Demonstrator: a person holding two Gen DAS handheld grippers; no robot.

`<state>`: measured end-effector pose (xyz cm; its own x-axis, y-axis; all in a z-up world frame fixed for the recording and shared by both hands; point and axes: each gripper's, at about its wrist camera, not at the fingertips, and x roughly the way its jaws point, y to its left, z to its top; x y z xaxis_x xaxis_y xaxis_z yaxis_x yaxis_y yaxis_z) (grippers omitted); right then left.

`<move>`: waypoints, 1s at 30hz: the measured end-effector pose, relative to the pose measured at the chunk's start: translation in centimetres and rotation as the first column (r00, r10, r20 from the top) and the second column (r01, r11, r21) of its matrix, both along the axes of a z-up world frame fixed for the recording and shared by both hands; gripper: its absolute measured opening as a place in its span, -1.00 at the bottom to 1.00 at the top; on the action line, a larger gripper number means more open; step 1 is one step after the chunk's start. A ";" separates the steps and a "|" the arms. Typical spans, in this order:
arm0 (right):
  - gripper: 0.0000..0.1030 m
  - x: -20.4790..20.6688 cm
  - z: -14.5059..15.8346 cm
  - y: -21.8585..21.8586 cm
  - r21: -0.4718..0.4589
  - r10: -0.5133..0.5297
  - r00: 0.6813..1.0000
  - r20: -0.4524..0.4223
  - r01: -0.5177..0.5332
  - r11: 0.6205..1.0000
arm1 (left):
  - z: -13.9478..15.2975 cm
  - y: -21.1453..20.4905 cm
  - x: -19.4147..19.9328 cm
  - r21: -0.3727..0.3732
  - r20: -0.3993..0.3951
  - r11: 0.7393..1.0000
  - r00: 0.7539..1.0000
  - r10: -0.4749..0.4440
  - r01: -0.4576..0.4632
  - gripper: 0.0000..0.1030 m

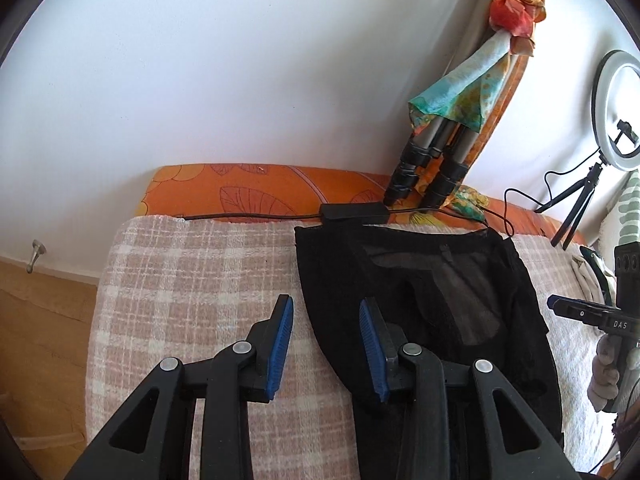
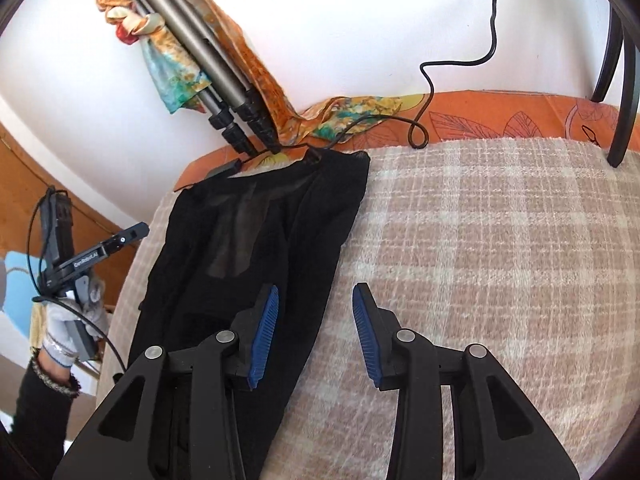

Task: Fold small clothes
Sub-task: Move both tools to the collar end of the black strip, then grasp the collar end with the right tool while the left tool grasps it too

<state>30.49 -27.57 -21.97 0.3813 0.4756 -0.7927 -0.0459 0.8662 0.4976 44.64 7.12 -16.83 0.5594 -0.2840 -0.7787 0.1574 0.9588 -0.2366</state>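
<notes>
A black, partly sheer garment [image 1: 432, 292] lies flat on the pink-and-white checked blanket [image 1: 192, 280]; it also shows in the right wrist view [image 2: 256, 240]. My left gripper [image 1: 326, 312] is open and empty, low over the garment's left edge, with its right finger over the cloth. My right gripper [image 2: 316, 300] is open and empty over the garment's right edge, with its left finger over the cloth. The right gripper [image 1: 576, 312] shows in the left wrist view and the left gripper [image 2: 120, 240] in the right wrist view.
A folded tripod [image 1: 436, 164] draped with a coloured scarf [image 1: 460, 96] leans on the wall at the back. A black power adapter [image 1: 354, 213] and cables lie behind the garment. A ring light [image 1: 618, 112] stands at right. A black chair leg [image 2: 624, 92] rests on the blanket.
</notes>
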 end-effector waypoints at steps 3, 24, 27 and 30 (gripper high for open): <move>-0.28 1.9 -0.8 -0.7 0.014 -0.028 1.000 -0.006 0.028 1.000 | -0.9 -0.2 1.5 -0.006 -0.007 1.000 1.000 -0.007 0.007 -0.32; -0.73 8.3 -3.2 -0.3 0.076 -0.037 0.999 0.012 0.036 0.996 | -2.8 -3.5 6.9 0.058 0.019 0.996 0.997 -0.068 0.067 -0.92; -0.97 8.7 -3.1 0.6 0.016 -0.023 1.000 0.013 0.022 1.000 | -1.3 -2.8 6.9 0.041 0.071 0.999 0.997 -0.023 0.021 -0.92; -0.97 8.7 -2.9 0.4 0.001 -0.051 0.998 0.033 0.051 0.999 | -1.4 -2.7 7.6 0.069 0.037 0.997 0.999 -0.031 0.029 -0.44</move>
